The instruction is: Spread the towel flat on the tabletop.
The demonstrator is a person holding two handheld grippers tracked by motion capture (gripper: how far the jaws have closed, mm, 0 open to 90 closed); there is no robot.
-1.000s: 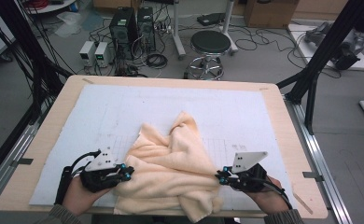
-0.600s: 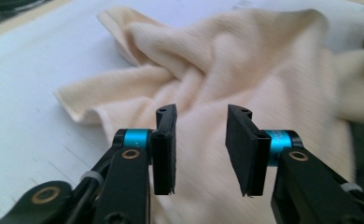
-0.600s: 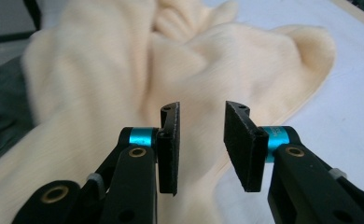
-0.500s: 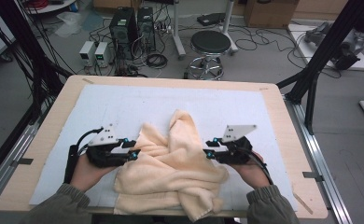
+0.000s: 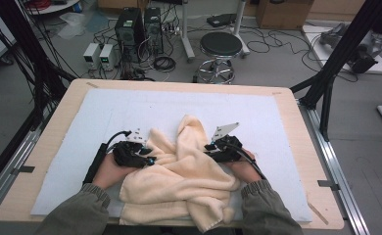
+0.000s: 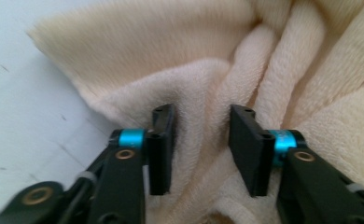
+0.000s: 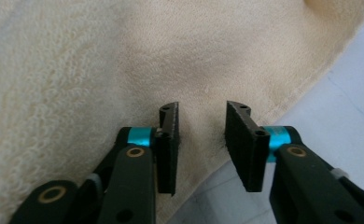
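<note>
I press both grippers into the cream towel (image 5: 179,176), which lies crumpled on the near half of the tabletop (image 5: 287,103). My left gripper (image 6: 201,140) has just narrowed its jaws to a modest gap around a raised fold, not yet pinching it. My right gripper (image 7: 201,140), also just narrowed, straddles flat cloth by the hem. To grip well, I should gather one layer only. The towel looks thick, soft and bunched.
</note>
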